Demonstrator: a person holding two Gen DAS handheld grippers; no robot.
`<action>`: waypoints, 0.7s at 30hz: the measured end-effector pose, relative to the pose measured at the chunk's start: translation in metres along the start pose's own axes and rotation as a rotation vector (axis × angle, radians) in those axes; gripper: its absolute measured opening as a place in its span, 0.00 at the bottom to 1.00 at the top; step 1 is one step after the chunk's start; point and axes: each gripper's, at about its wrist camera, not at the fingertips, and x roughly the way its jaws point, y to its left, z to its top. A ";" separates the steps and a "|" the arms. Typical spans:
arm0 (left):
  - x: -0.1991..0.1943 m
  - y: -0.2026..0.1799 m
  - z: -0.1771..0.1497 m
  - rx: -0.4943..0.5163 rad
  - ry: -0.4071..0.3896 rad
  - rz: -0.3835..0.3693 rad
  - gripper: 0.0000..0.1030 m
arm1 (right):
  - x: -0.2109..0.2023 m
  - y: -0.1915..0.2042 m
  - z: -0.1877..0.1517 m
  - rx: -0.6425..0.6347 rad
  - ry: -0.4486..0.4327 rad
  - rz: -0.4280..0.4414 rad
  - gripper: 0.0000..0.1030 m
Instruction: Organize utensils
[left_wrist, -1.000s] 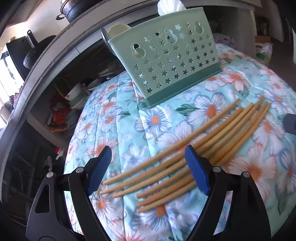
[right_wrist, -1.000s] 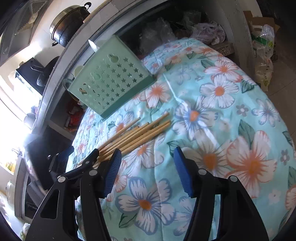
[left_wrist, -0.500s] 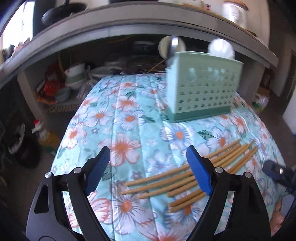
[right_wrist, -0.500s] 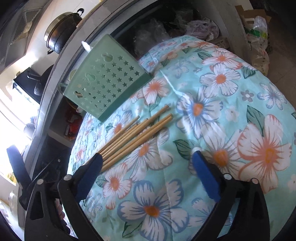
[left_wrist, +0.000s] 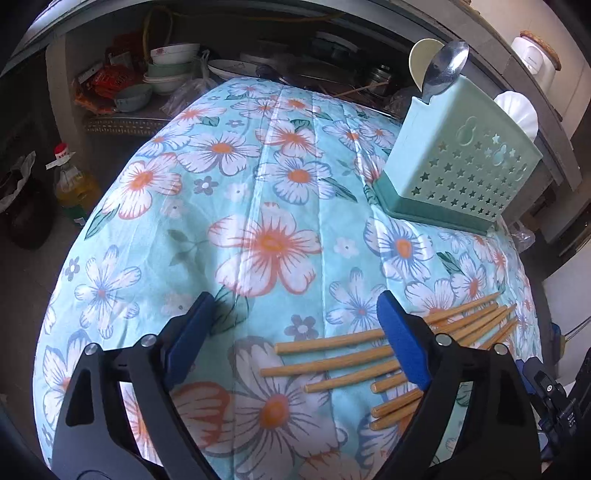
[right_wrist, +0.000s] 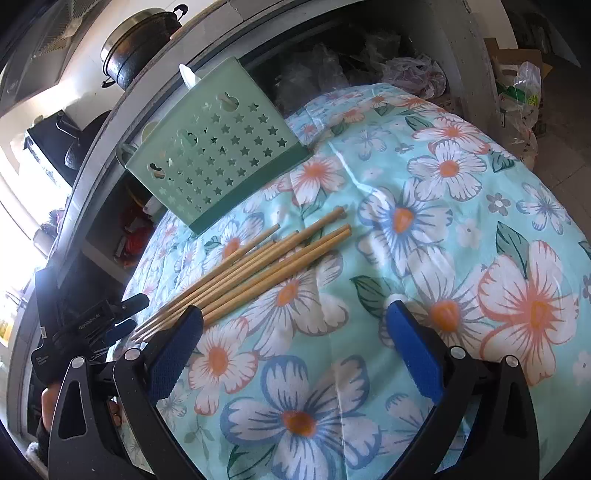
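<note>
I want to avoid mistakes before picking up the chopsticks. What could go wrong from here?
1. The chopsticks lie tight together in a bundle, so a gripper may catch several or roll the rest across the soft floral cloth.
2. The green holder stands near the table's far edge; a push while inserting could tip it.
3. The left gripper, its jaws opening, and the right gripper are both close to the bundle and might collide.

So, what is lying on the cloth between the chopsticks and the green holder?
Nothing: in the right wrist view only bare flowered cloth separates the chopsticks from the green holder.
</note>
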 end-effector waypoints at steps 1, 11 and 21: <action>0.000 0.000 0.000 -0.003 0.002 -0.009 0.88 | 0.000 -0.001 0.000 0.002 0.000 0.003 0.94; 0.000 -0.003 -0.003 0.008 0.014 -0.016 0.92 | 0.000 -0.001 0.001 0.002 0.001 0.013 0.94; -0.003 0.007 0.000 -0.067 0.003 -0.068 0.92 | 0.000 -0.001 0.001 0.002 0.002 0.015 0.94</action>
